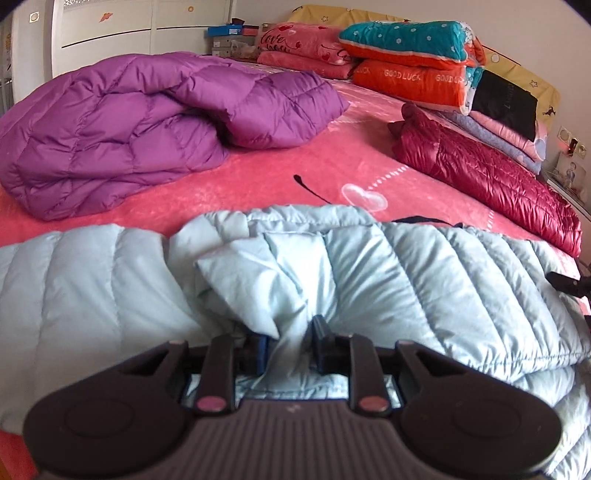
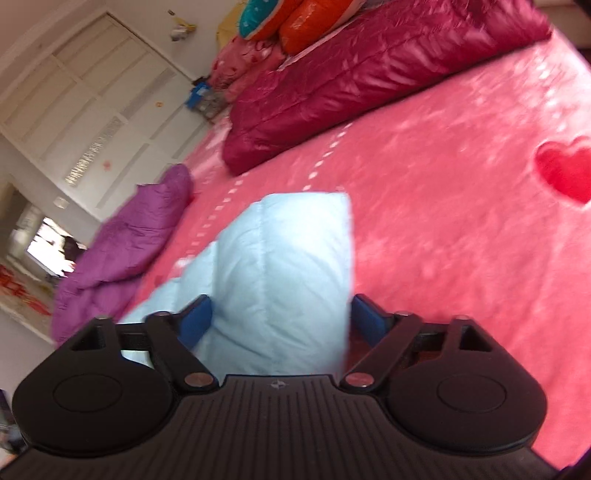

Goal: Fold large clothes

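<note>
A pale blue down jacket (image 1: pixel 406 277) lies across the near side of the pink bed cover (image 1: pixel 258 184). My left gripper (image 1: pixel 291 345) is shut on a raised fold of it near the middle, and the blue pads pinch the fabric. In the right wrist view, a puffy end of the same jacket (image 2: pixel 280 251) sits between the wide-set fingers of my right gripper (image 2: pixel 282 319). That gripper is open; its pads (image 2: pixel 195 321) stand at the fabric's sides without squeezing it. The right gripper's view is tilted and blurred.
A crumpled purple down coat (image 1: pixel 129 122) lies at the far left of the bed. A folded maroon down jacket (image 1: pixel 480 173) lies along the right side. Stacked quilts and pillows (image 1: pixel 413 66) fill the headboard end. A white wardrobe (image 1: pixel 110 29) stands behind.
</note>
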Available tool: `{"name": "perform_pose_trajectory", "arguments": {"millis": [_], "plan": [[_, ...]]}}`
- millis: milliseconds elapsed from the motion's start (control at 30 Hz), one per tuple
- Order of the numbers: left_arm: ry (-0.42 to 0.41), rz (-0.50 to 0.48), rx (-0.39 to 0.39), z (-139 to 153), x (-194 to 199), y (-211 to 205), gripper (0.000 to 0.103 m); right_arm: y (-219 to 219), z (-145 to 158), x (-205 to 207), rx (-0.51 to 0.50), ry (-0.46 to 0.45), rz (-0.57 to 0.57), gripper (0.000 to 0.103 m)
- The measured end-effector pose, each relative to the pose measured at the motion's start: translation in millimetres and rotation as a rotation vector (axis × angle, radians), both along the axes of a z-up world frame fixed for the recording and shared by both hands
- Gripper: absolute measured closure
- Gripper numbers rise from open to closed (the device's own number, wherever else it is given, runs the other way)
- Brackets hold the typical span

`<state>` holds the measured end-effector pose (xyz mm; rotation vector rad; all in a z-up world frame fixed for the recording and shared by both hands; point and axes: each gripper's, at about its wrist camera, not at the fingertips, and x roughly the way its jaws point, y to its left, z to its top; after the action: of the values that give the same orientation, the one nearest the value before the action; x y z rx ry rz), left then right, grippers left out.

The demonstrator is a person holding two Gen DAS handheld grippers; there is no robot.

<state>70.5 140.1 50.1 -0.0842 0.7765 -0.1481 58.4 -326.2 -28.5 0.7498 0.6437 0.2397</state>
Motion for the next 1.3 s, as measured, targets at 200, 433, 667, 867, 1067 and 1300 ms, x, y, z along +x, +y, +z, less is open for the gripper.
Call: {"name": "perform_pose_trajectory", "arguments": {"millis": [200, 433, 667, 867, 1067, 1300], "plan": [[-0.030, -0.014, 0.038, -6.2, -2.2, -14.9, 0.078, 16.7, 11.6, -7.6, -0.103, -0.036, -0.060, 0.073], [-0.055, -0.047, 0.049, -10.1, 0.7, -51.4, 0.078, 20.5, 36.6, -26.3, -0.292, -0.106, -0.176, 0.087], [-0.077, -0.106, 0.047, -15.5, 10.7, -101.8, 0.075, -10.6, 35.4, -42.6, -0.339, -0.105, -0.296, 0.088], [-0.097, -0.175, 0.048, -19.0, 21.0, -151.0, 0.070, -59.5, 35.1, -61.2, -0.354, -0.103, -0.424, 0.088], [-0.097, -0.174, 0.061, -15.0, 21.8, -160.7, 0.076, -84.9, 28.8, -78.6, -0.281, -0.116, -0.441, 0.082], [-0.088, -0.093, 0.111, -5.1, 8.9, -127.0, 0.081, -88.9, 31.2, -88.1, -0.184, -0.168, -0.426, 0.030]]}}
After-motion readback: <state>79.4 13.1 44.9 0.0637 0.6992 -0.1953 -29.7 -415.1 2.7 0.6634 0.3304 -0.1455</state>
